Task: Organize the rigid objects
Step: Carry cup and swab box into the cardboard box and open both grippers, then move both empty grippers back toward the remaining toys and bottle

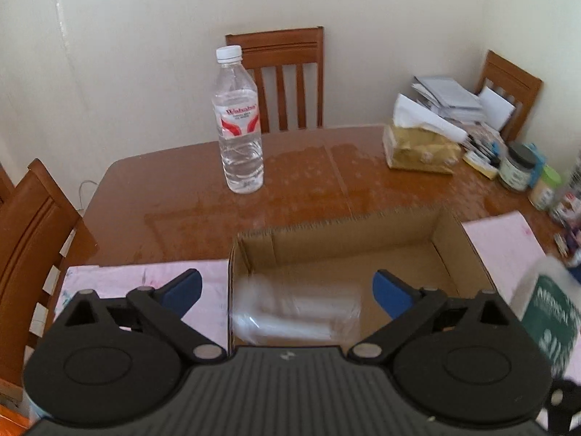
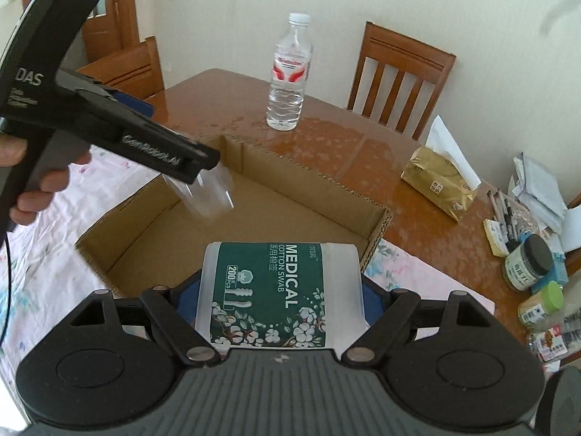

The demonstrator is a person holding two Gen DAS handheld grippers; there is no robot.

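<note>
Hanging blurred over the open brown cardboard box (image 1: 363,250): a clear plastic cup (image 1: 296,314), loose between the wide-spread blue pads of the left gripper (image 1: 287,290). Gripping a white cylindrical tub of cotton swabs with a green flowered label (image 2: 279,294), at the box's near edge: the right gripper (image 2: 281,301), half spread. Standing upright on the brown wooden table (image 1: 174,189) beyond the box: a clear capped water bottle (image 1: 239,123).

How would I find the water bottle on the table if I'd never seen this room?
Look at the brown wooden table, past the open cardboard box, toward the chair by the wall. The water bottle stands upright there alone: clear plastic, white cap, red-and-white label, taller than anything else on the table.
</note>
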